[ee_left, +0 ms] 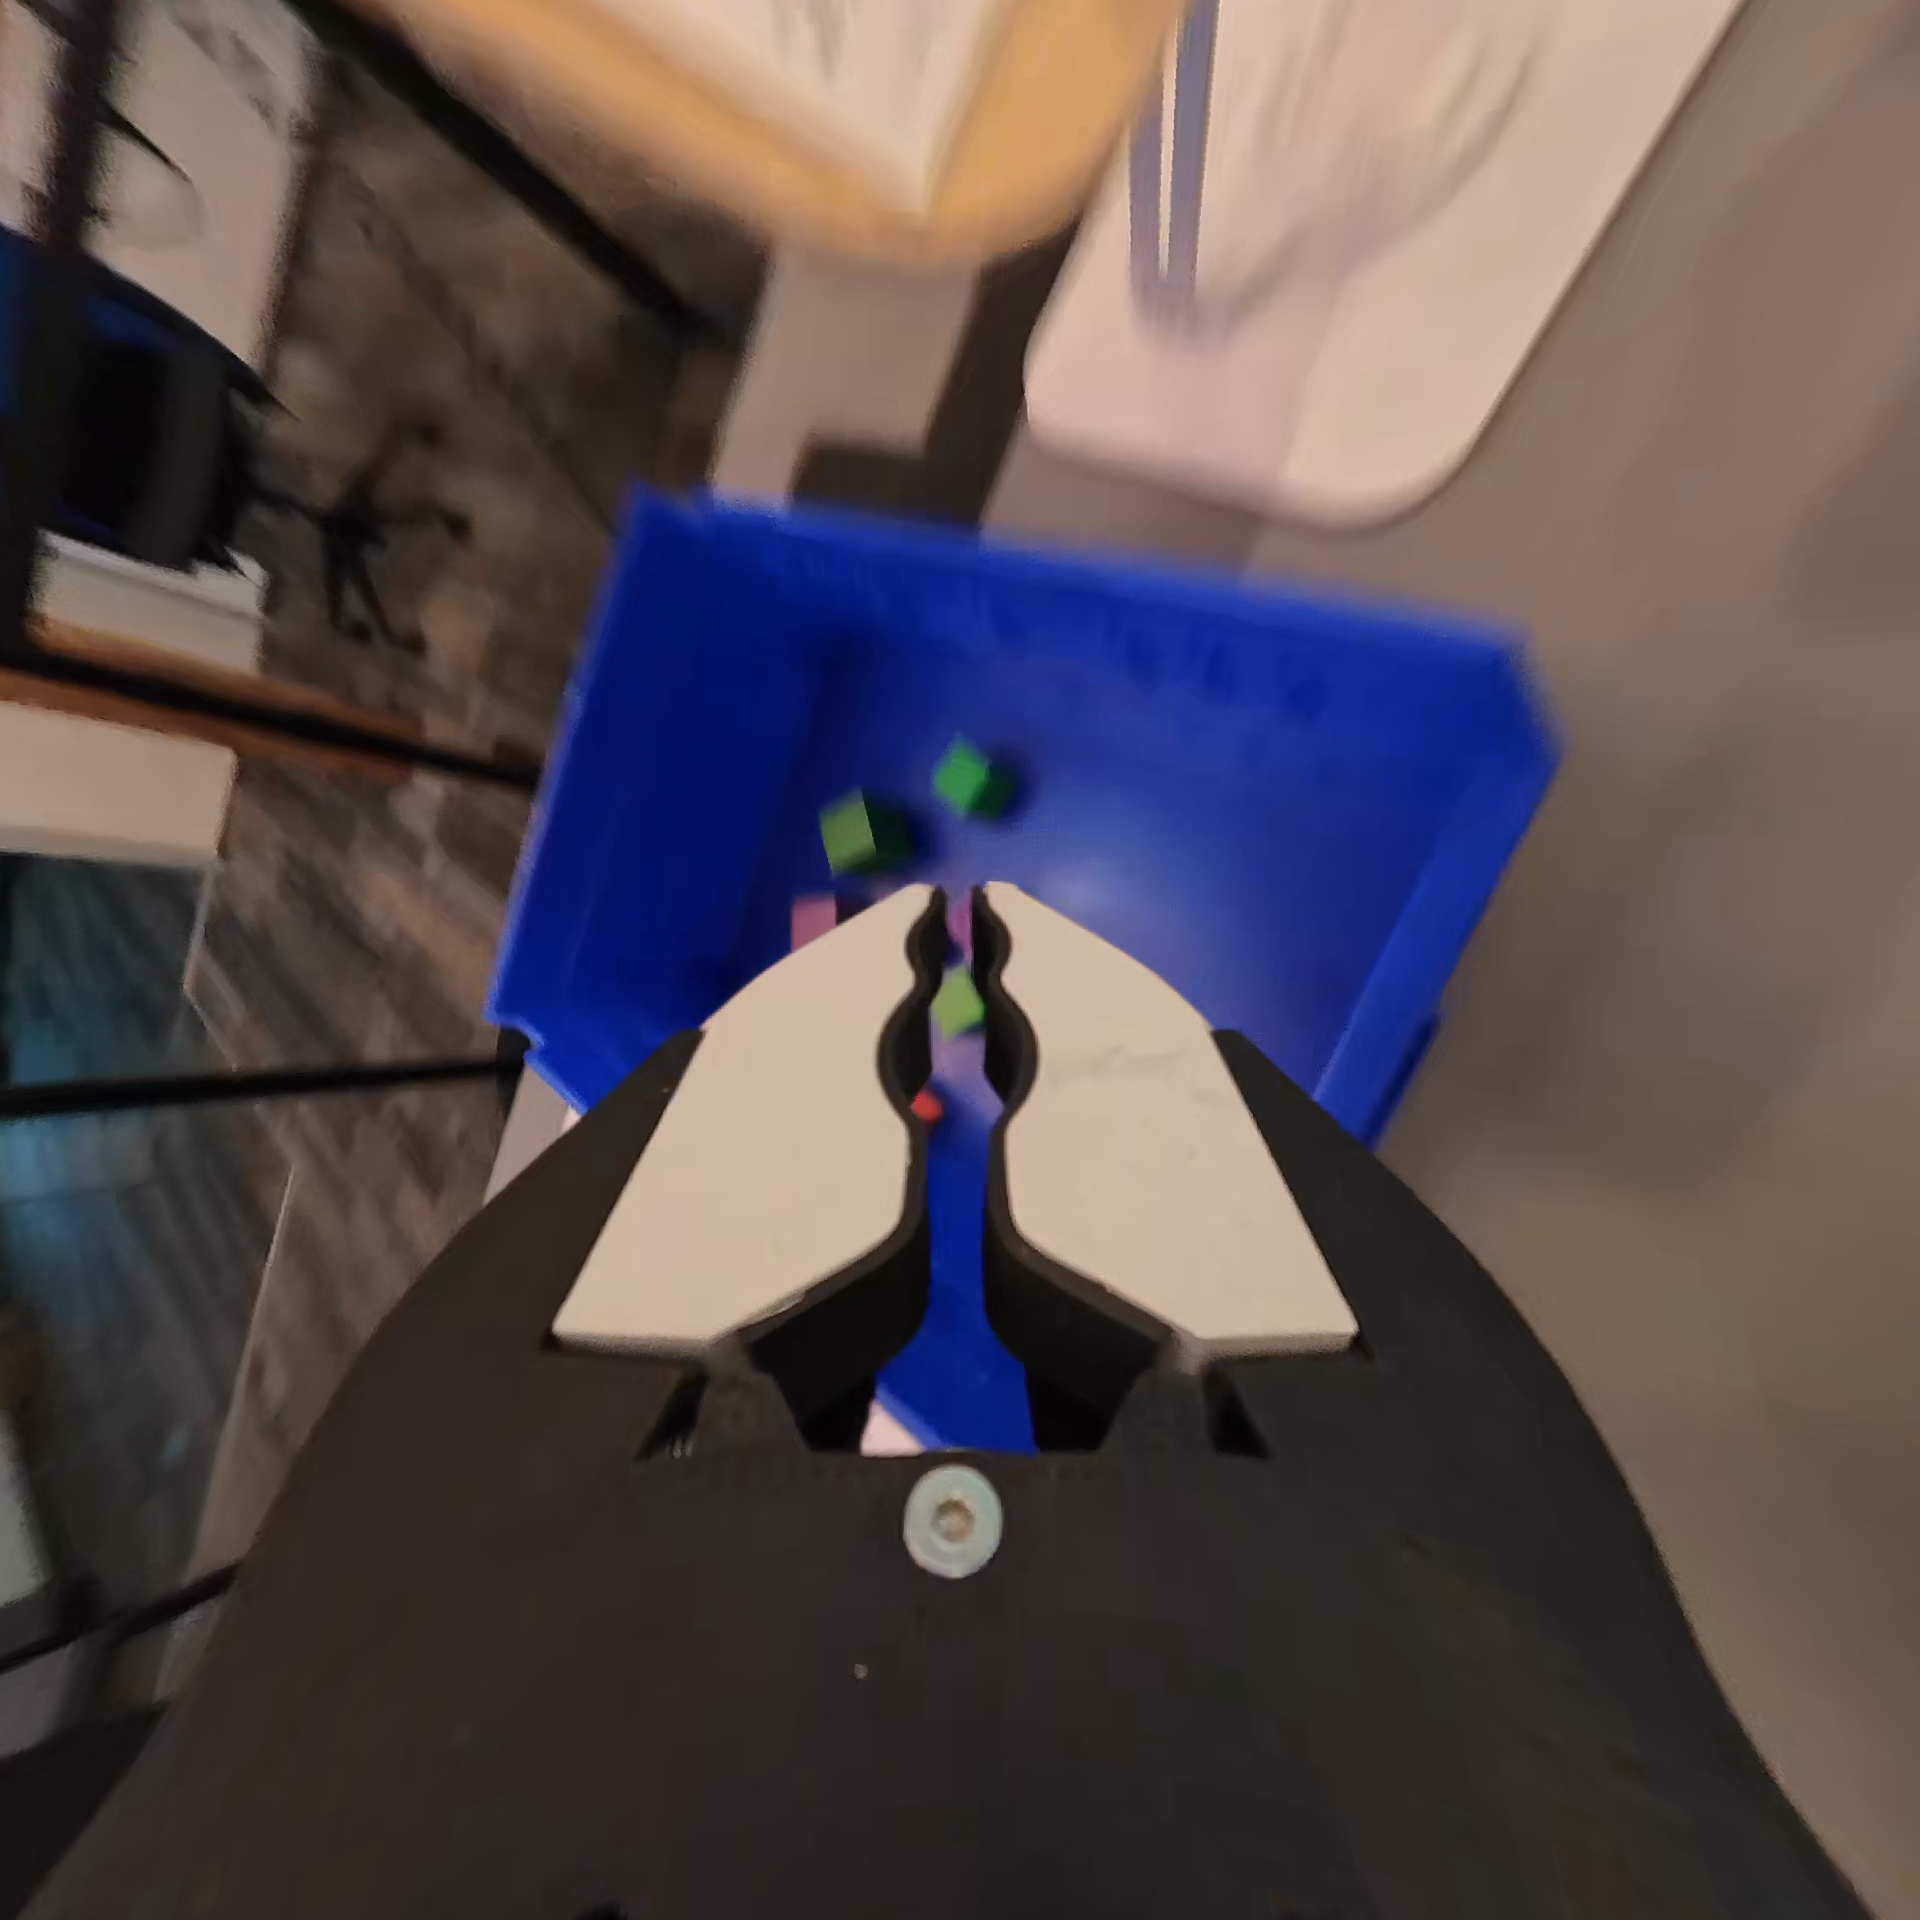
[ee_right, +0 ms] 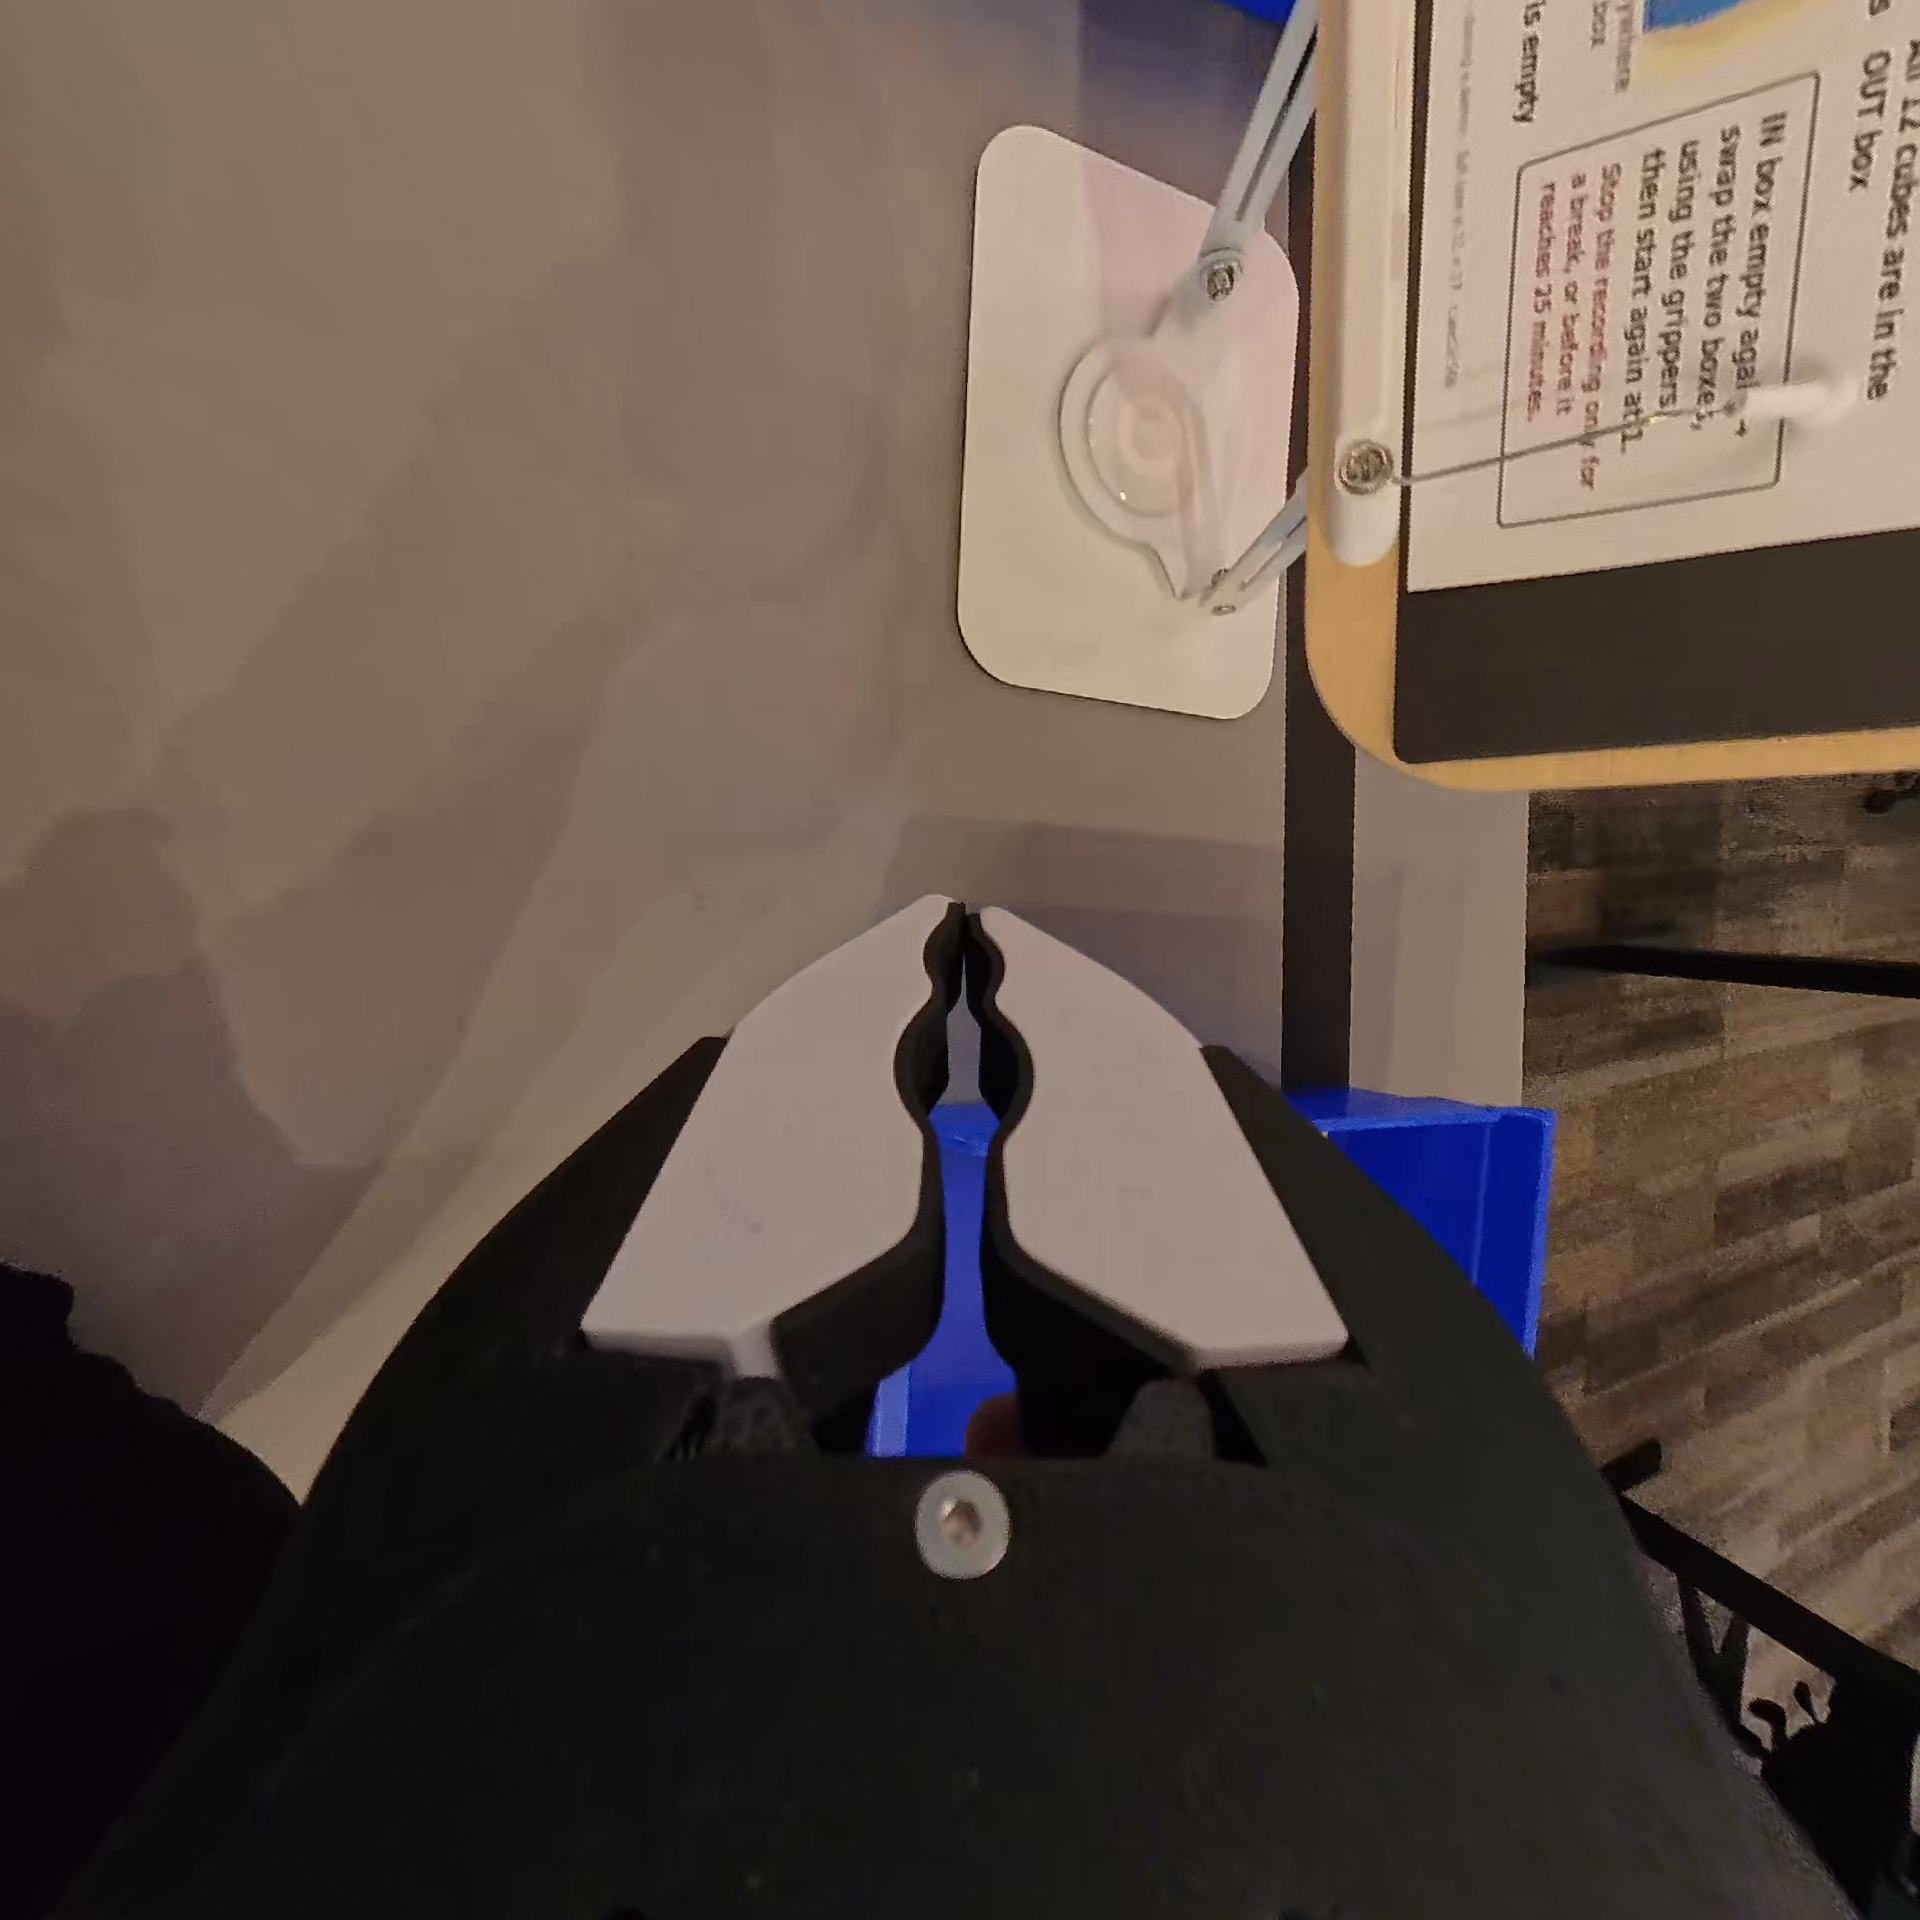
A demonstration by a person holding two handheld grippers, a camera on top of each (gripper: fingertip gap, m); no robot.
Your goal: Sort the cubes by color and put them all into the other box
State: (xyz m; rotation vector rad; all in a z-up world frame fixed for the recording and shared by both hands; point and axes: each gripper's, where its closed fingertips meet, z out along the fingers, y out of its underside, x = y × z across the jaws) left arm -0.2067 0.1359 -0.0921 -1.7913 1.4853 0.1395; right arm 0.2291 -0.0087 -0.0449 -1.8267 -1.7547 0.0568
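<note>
In the blurred left wrist view, a blue box (ee_left: 1195, 665) lies on the grey table. It holds green cubes (ee_left: 966, 774), (ee_left: 852, 826), (ee_left: 956, 1003), pink or purple cubes (ee_left: 812, 920) and a red cube (ee_left: 925, 1109). My left gripper (ee_left: 961, 894) hovers above the box's near-left part, its jaws nearly together with nothing held. In the right wrist view, my right gripper (ee_right: 966, 914) is shut and empty above the bare table. A second blue box (ee_right: 1455, 1195) sits beneath it, mostly hidden by the fingers.
A white lamp base plate (ee_right: 1127, 426) with a thin arm stands on the table beyond the right gripper. A wooden board with a printed sheet (ee_right: 1621, 364) sits at the far right. The table edge (ee_right: 1320, 831) drops to a patterned floor (ee_right: 1714, 1039). Tip to tip, the grippers are about 45 cm apart.
</note>
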